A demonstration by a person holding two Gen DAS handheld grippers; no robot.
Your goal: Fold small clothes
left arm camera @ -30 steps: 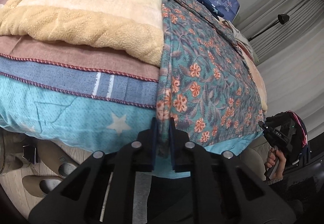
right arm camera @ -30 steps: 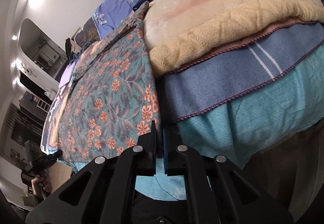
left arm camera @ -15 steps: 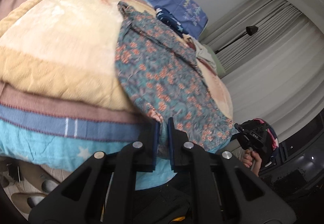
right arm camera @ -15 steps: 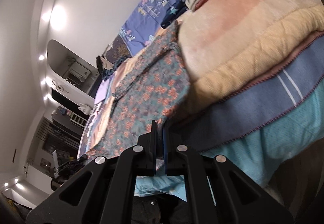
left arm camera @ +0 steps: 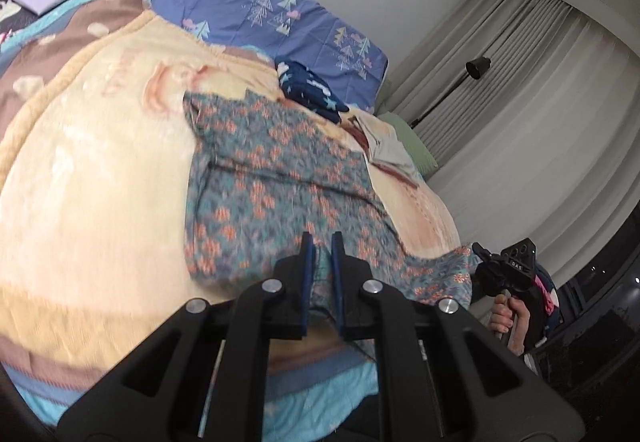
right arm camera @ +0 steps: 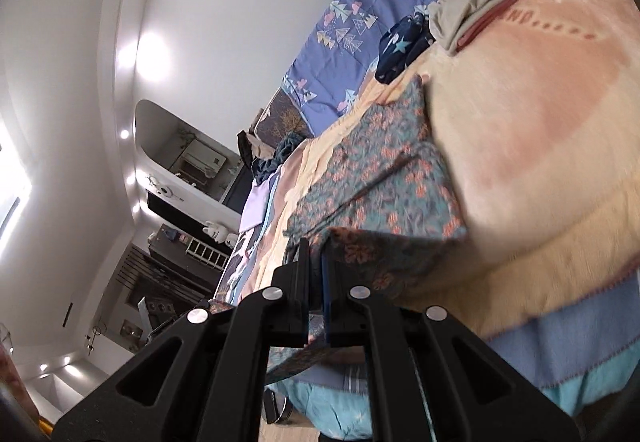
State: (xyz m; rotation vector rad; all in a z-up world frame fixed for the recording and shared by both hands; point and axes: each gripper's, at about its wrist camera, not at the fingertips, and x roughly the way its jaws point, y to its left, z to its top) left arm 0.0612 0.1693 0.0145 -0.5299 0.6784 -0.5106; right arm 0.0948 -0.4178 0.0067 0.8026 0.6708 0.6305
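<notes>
A cream blanket (left arm camera: 100, 182) is covering most of the bed, and the floral garment (left arm camera: 280, 170) is lying across it, stretching from the far middle toward the near edge. Beyond it, a navy star-print cloth (left arm camera: 308, 90) is sitting at the far end beside the blue pillow (left arm camera: 288, 14), with a grey folded piece (right arm camera: 476, 14) to its right.

The garment's near hem is lifted off the blanket and is doubling back over the rest. The left gripper (left arm camera: 321, 274) is pinching that hem at its left corner, jaws clenched on the cloth; the right gripper (right arm camera: 314, 282) is clamping the opposite corner the same way, the fabric bunching between its narrow jaws.

The likely trouble is an uneven fold: if one corner is travelling farther than the other, the hem is probably landing skewed. The thin cloth could also be slipping from a pinch, and the plush blanket may be dragging the lower layer into wrinkles.
</notes>
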